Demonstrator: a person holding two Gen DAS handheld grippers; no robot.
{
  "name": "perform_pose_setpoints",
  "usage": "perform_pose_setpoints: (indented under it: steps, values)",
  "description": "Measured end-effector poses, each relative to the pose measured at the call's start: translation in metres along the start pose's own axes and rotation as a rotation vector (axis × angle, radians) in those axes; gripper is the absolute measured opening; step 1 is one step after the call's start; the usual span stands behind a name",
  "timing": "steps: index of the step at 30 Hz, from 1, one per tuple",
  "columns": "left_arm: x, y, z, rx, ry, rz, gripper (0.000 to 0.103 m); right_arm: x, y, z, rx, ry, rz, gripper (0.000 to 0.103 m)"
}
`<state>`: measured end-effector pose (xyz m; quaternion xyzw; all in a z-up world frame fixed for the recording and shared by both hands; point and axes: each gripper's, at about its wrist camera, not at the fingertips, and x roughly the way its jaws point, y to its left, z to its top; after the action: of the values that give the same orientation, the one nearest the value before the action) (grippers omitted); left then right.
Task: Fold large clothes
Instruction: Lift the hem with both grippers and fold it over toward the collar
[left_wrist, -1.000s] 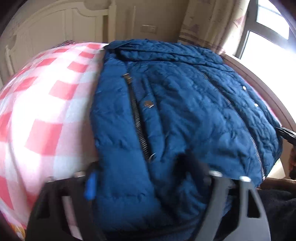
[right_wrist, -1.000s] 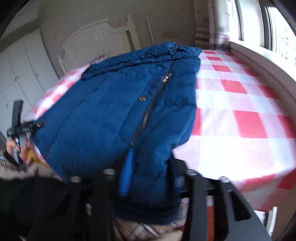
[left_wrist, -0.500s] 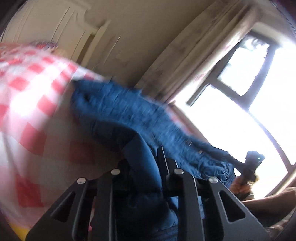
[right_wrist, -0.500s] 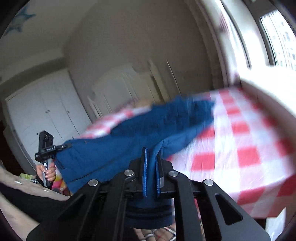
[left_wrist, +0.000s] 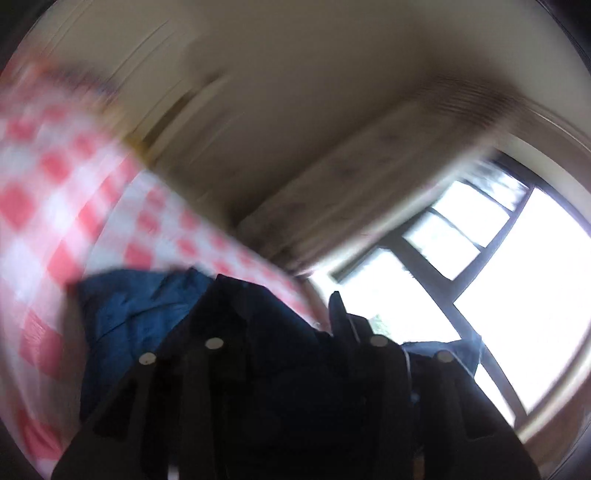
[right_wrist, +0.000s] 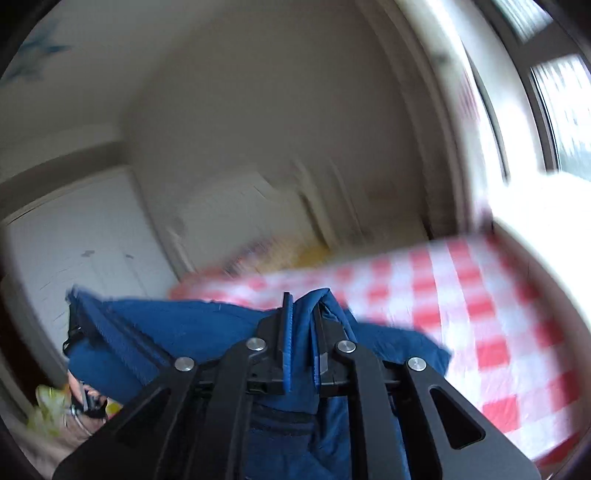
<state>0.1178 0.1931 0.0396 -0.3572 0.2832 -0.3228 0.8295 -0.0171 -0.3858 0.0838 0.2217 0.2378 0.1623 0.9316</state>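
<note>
A blue quilted jacket (right_wrist: 192, 332) hangs lifted above a bed with a red-and-white checked cover (right_wrist: 461, 295). My right gripper (right_wrist: 301, 317) is shut on a fold of the jacket's hem. In the left wrist view the jacket (left_wrist: 136, 314) looks dark and backlit, and my left gripper (left_wrist: 280, 306) is shut on its hem, with fabric bunched between the fingers. Both views are blurred. The left gripper also shows at the far left of the right wrist view (right_wrist: 74, 332), holding the jacket's other corner.
The checked bed cover (left_wrist: 55, 206) fills the left of the left wrist view. A bright window (left_wrist: 498, 277) with a curtain is on the right. White wardrobes (right_wrist: 74, 240) and a white headboard (right_wrist: 251, 214) stand behind the bed.
Both grippers closed on the jacket's hem and raised it off the bed. The cameras tilted upward toward the wall and ceiling.
</note>
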Motion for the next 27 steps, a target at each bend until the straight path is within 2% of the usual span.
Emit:
perform_pose_setpoints:
  steps: [2, 4, 6, 7, 8, 9, 10, 11, 14, 16, 18, 20, 23, 25, 27]
  values:
    - [0.048, 0.047, 0.013, -0.115, 0.059, 0.103, 0.051, 0.053, -0.036, -0.003, 0.104, 0.093, -0.057, 0.013]
    - [0.082, 0.086, 0.016, -0.189, 0.108, 0.182, 0.057, 0.097, -0.073, -0.014, 0.212, 0.18, -0.111, 0.021]
    - [0.096, 0.111, 0.015, -0.234, 0.117, 0.233, 0.061, 0.116, -0.106, -0.03, 0.307, 0.229, -0.18, 0.032]
    - [0.095, 0.116, 0.016, -0.233, 0.103, 0.238, 0.062, 0.115, -0.113, -0.035, 0.337, 0.223, -0.165, 0.04]
    - [0.089, 0.119, 0.017, -0.214, 0.076, 0.241, 0.072, 0.112, -0.122, -0.04, 0.366, 0.21, -0.14, 0.072]
    - [0.08, 0.117, 0.018, -0.186, 0.049, 0.259, 0.09, 0.105, -0.131, -0.044, 0.382, 0.187, -0.145, 0.099]
    - [0.074, 0.117, 0.019, -0.167, 0.018, 0.289, 0.099, 0.095, -0.135, -0.044, 0.378, 0.153, -0.159, 0.099]
    - [0.059, 0.114, 0.023, -0.126, -0.049, 0.346, 0.1, 0.087, -0.138, -0.044, 0.365, 0.124, -0.164, 0.099]
    - [0.049, 0.108, 0.033, -0.054, -0.063, 0.402, 0.1, 0.077, -0.138, -0.038, 0.262, 0.138, -0.221, 0.099]
    - [0.06, 0.101, 0.038, 0.019, 0.008, 0.417, 0.1, 0.082, -0.128, -0.034, 0.183, 0.175, -0.232, 0.099]
    - [0.086, 0.095, 0.039, 0.094, 0.114, 0.428, 0.1, 0.093, -0.12, -0.031, 0.127, 0.209, -0.233, 0.099]
    - [0.118, 0.09, 0.042, 0.169, 0.212, 0.471, 0.1, 0.113, -0.109, -0.023, 0.053, 0.256, -0.247, 0.099]
    - [0.155, 0.086, 0.04, 0.229, 0.307, 0.501, 0.1, 0.147, -0.103, -0.012, -0.007, 0.323, -0.258, 0.099]
    - [0.18, 0.087, 0.042, 0.293, 0.368, 0.545, 0.101, 0.171, -0.105, -0.006, -0.017, 0.379, -0.259, 0.099]
    - [0.202, 0.098, 0.045, 0.303, 0.415, 0.583, 0.1, 0.194, -0.11, -0.005, -0.021, 0.429, -0.264, 0.098]
